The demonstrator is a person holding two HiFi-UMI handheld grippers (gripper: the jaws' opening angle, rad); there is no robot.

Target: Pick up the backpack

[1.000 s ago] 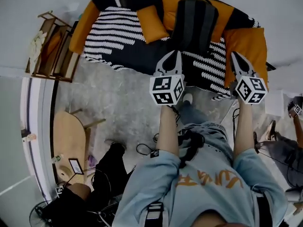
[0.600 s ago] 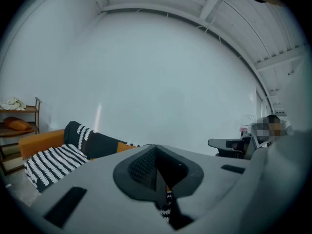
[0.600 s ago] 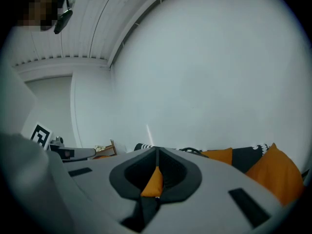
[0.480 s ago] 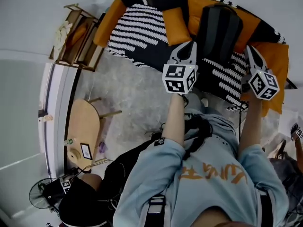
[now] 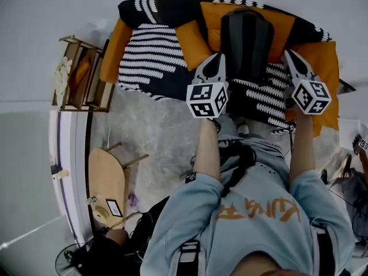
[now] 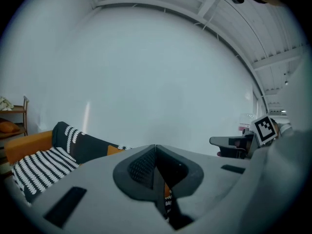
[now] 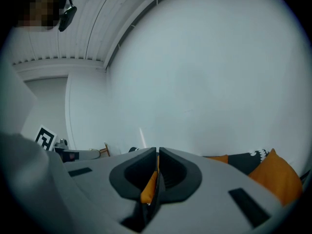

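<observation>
Two grippers are in play and both are empty. The left gripper (image 5: pixel 217 57) has its jaws pressed together with nothing between them, and so does the right gripper (image 5: pixel 288 54). In the left gripper view the left gripper (image 6: pixel 156 151) shows only a thin seam, and the right gripper (image 7: pixel 157 156) looks the same. The orange sliver behind that seam seems to be sofa fabric further off, not something held.

The step in hand looks like the approach, with no grasp begun. The backpack (image 5: pixel 247 39) stands upright on the sofa (image 5: pixel 150 57), its back against an orange cushion (image 5: pixel 287 23). It lies ahead of both grippers and between them. It is just to the right of the left gripper's tips and to the left of the right gripper's tips, and it appears to sit lower than both. Neither gripper view shows it; both look over it at the pale wall (image 6: pixel 161 77).

As I judge it, the next move calls for one gripper to tip downward and spread its jaws. It would then go forward to the top of the backpack, where a carry loop likely sits, though I cannot make one out. Whether either gripper touches the backpack now I cannot tell; they look apart.
</observation>
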